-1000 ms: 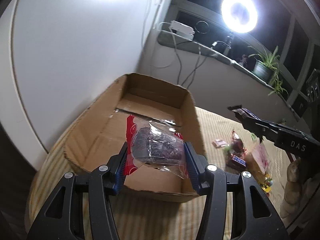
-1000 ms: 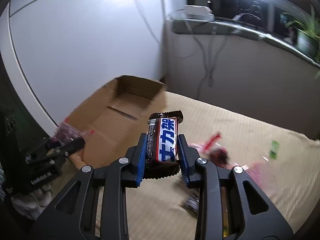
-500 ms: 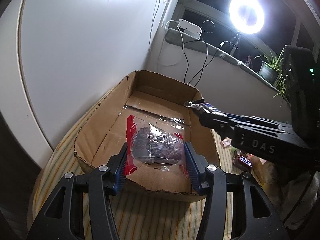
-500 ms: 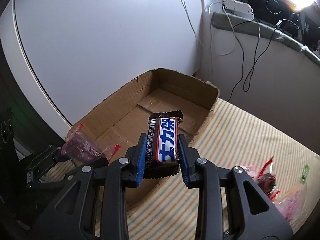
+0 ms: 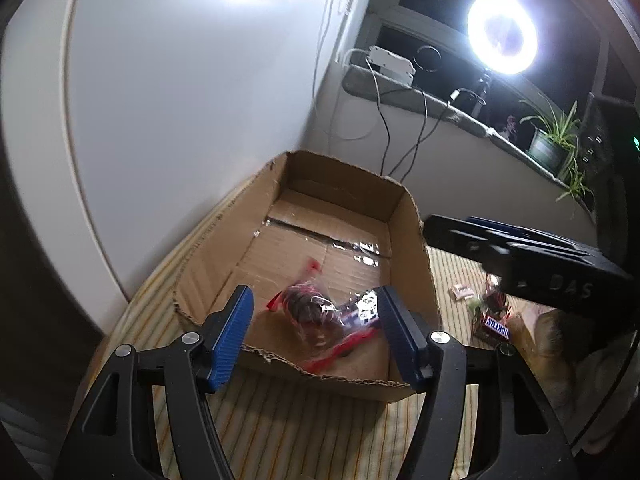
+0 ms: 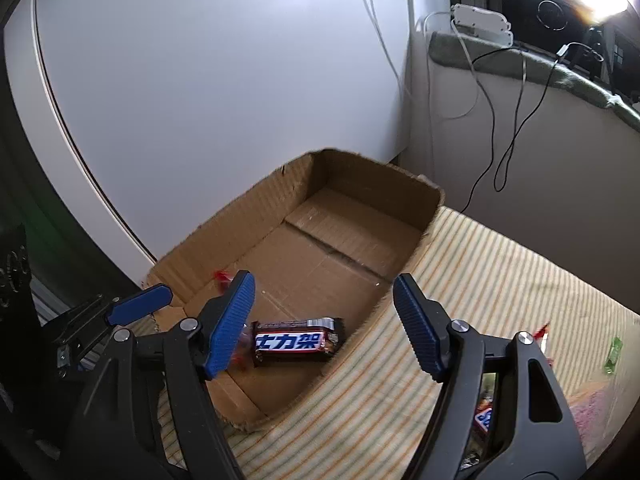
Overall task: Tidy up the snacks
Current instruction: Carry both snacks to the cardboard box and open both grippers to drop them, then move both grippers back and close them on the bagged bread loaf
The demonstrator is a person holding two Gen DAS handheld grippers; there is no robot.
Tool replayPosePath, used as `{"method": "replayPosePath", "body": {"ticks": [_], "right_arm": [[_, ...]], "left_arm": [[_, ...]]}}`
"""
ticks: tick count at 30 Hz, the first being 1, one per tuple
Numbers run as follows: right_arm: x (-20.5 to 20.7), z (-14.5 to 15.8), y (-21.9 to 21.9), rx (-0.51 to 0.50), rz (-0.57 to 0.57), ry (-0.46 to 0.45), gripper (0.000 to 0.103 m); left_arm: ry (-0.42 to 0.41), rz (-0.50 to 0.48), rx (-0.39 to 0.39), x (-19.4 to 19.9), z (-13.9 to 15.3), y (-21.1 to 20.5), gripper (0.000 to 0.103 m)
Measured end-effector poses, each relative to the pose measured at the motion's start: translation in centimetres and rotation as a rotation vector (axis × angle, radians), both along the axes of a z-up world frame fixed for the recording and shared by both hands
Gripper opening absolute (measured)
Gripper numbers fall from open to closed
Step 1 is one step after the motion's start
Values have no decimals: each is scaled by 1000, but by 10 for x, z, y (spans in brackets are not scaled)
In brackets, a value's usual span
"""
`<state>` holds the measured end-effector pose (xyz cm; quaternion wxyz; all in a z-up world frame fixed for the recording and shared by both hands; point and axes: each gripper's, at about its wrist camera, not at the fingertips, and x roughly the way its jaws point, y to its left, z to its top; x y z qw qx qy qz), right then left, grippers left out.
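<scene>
A: Left wrist view: left hand-held gripper (image 5: 314, 332) opening over the box (image 5: 420, 264), nothing pinched. Red-and-clear packet (image 5: 320, 316) between the jaws but clear of the pads, blurred, down at the box's near end.

B: Right wrist view: same story. Right hand-held gripper (image 6: 320, 324) opening, empty; bar (image 6: 298, 342) lying flat on the box (image 6: 376, 190) floor near the front corner.

A: Drop-off step, then, probably just finishing. Next: back out and reach for what lies loose on the striped bed cover (image 6: 500, 280), like the Snickers (image 5: 495, 326) and small wrappers to the right of the box.

B: Worth minding the ragged near wall of the box on the way out, right under both sets of fingers. Also the two grippers close together at that end.

A: Plenty of bare floor further in. Wall (image 5: 180, 100) tight against the far left side, open room to the right.
</scene>
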<state>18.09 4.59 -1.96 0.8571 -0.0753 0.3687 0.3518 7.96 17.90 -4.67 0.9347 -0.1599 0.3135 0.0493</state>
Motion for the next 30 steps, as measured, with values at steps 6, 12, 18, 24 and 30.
{"method": "replayPosePath", "body": {"ticks": [6, 12, 18, 24, 30], "right_arm": [[-8, 16, -45, 4, -49, -47, 79], [-19, 15, -120, 58, -159, -32, 79], [-24, 8, -189, -52, -256, -54, 94], [-11, -9, -242, -40, -319, -1, 95], [-5, -34, -255, -44, -309, 67, 89]], "left_arm": [[-22, -6, -9, -5, 13, -10, 64], [-10, -112, -75, 3, 11, -52, 64], [6, -231, -55, 14, 9, -112, 64], [37, -317, -116, 33, 0, -154, 64], [93, -394, -175, 43, -23, -181, 62]]}}
